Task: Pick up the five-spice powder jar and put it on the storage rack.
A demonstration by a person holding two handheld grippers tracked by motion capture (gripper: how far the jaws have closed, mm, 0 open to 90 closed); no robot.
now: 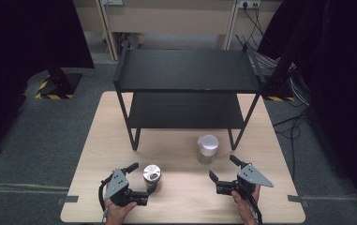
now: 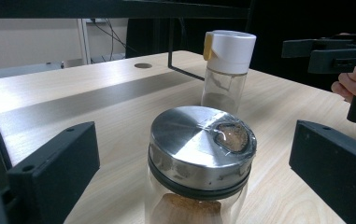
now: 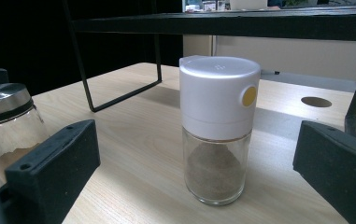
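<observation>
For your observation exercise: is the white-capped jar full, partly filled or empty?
Partly filled. The white-capped jar stands upright, and brown powder forms a mound in the lower half of its clear glass, with bare glass above.

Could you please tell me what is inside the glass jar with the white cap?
The glass jar holds a mound of brown powder at the bottom. The white cap hides the upper part.
</observation>
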